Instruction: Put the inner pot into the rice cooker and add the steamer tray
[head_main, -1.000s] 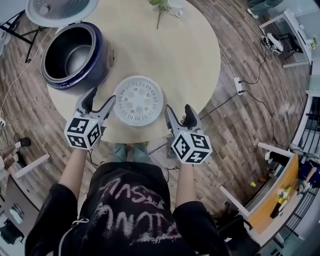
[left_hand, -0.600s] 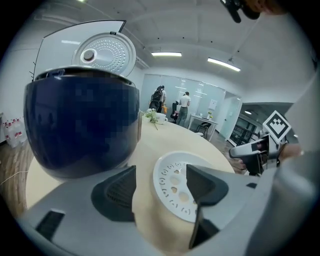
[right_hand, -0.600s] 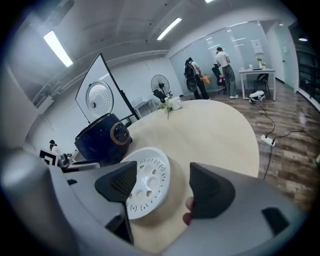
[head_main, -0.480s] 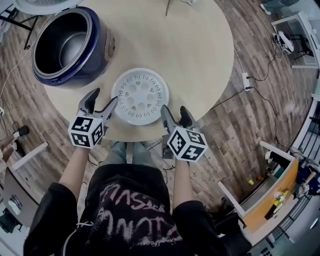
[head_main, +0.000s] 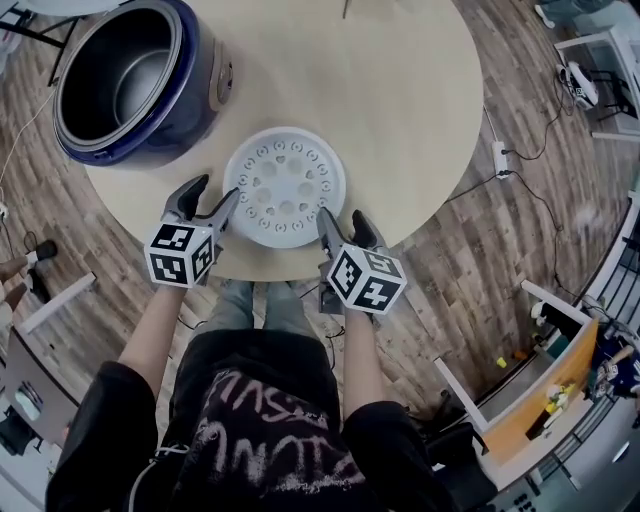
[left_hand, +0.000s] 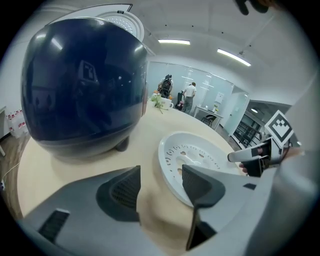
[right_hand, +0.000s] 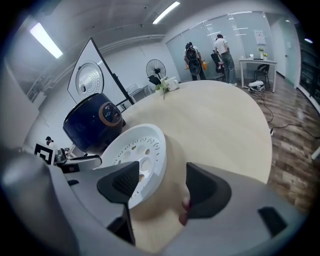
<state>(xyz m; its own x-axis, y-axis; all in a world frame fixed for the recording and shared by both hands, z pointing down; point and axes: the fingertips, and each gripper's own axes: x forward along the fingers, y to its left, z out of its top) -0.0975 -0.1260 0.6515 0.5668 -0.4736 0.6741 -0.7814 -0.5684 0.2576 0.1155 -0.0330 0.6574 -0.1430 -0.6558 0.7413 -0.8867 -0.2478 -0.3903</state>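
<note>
The white perforated steamer tray (head_main: 285, 187) lies flat on the round table, near its front edge. Behind it to the left stands the dark blue rice cooker (head_main: 130, 75), lid up, with the metal inner pot (head_main: 140, 90) inside. My left gripper (head_main: 212, 195) is low at the tray's left rim and my right gripper (head_main: 341, 218) at its front right rim. Both sets of jaws have just been closing. In the left gripper view the left gripper (left_hand: 160, 182) straddles the tray (left_hand: 200, 160) rim. In the right gripper view the right gripper (right_hand: 160, 185) straddles the tray (right_hand: 140, 150) rim. No pad presses on it.
The beige round table (head_main: 400, 100) has bare wood behind and right of the tray. A small plant (right_hand: 165, 86) stands at its far edge. On the wood floor to the right lie cables and a power strip (head_main: 497, 160). People stand far off by a glass wall.
Both grippers have come down and forward from in front of the table edge to the tray's two sides, their jaws a little narrower. The tray and the cooker have not moved on the table.
</note>
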